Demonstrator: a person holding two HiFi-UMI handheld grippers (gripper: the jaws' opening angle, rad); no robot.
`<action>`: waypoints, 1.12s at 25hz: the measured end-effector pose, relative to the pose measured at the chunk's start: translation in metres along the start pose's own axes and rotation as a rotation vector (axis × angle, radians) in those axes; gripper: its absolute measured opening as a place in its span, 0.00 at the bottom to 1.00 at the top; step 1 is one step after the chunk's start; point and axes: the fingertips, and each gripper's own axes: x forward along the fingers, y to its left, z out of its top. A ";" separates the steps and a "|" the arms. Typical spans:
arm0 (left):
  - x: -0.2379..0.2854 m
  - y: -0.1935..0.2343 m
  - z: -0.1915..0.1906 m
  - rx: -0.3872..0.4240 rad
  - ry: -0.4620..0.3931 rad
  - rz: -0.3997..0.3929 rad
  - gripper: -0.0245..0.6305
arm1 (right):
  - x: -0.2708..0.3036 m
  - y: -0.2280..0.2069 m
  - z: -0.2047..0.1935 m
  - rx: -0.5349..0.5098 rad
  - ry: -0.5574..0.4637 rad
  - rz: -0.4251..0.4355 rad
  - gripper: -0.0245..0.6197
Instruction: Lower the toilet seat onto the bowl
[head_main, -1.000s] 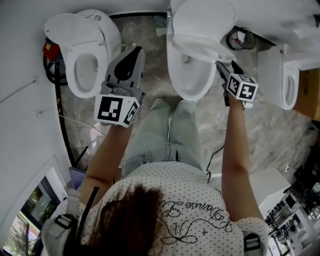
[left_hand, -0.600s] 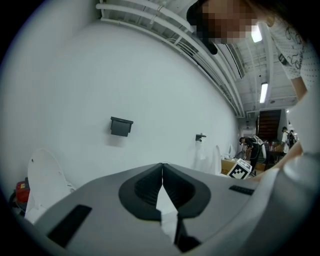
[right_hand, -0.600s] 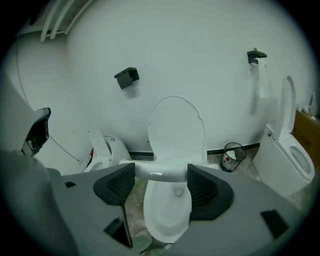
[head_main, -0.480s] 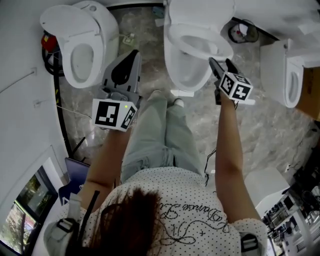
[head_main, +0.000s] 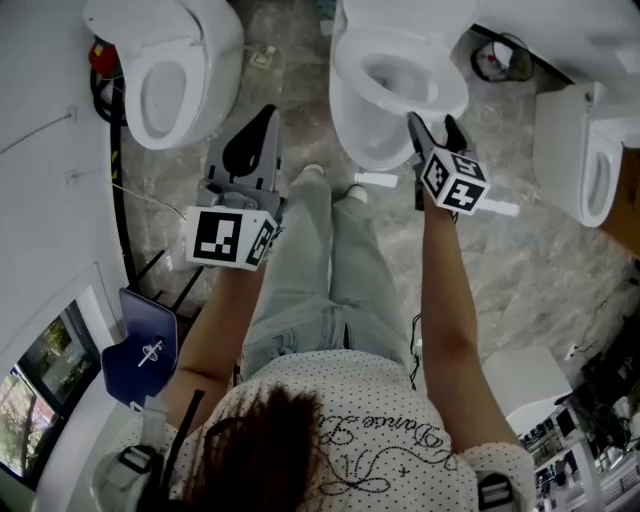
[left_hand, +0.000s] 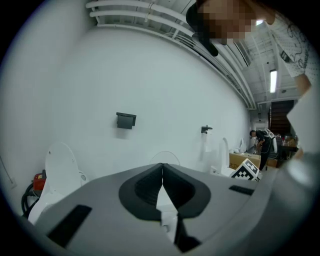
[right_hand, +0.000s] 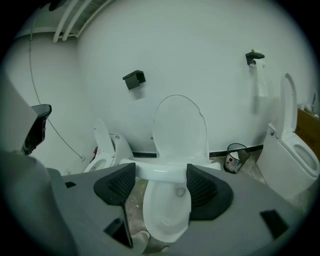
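Note:
The middle toilet (head_main: 352, 110) stands at the top centre of the head view. Its seat ring (head_main: 400, 75) looks flat on the bowl, and the lid (right_hand: 179, 127) stands upright against the wall. My right gripper (head_main: 432, 128) hangs open just off the bowl's front right rim, apart from it. Only the bowl (right_hand: 165, 210) shows through the gap between its pads (right_hand: 115, 184). My left gripper (head_main: 262, 118) is shut and holds nothing, over the floor left of the bowl. In the left gripper view its jaws (left_hand: 162, 170) meet and point at the white wall.
A second toilet (head_main: 170, 70) with its lid up stands at the left, a third (head_main: 585, 160) at the right. A waste bin (head_main: 503, 60) sits between the middle and right toilets. The person's legs and shoes (head_main: 312, 178) stand before the bowl. A blue object (head_main: 140, 350) lies at lower left.
The seat, tilted above the bowl with the right gripper at it a second ago, now lies flat. Both grippers have drawn back from the toilet toward the person.

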 end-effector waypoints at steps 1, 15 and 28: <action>-0.001 -0.002 -0.003 -0.003 0.001 0.010 0.04 | 0.000 0.000 -0.004 -0.002 0.002 0.003 0.56; -0.005 -0.020 -0.051 -0.040 0.035 0.046 0.04 | -0.011 0.005 -0.049 -0.035 -0.009 0.006 0.55; -0.004 -0.014 -0.110 -0.066 0.090 0.032 0.04 | -0.005 0.011 -0.115 -0.070 0.043 -0.010 0.55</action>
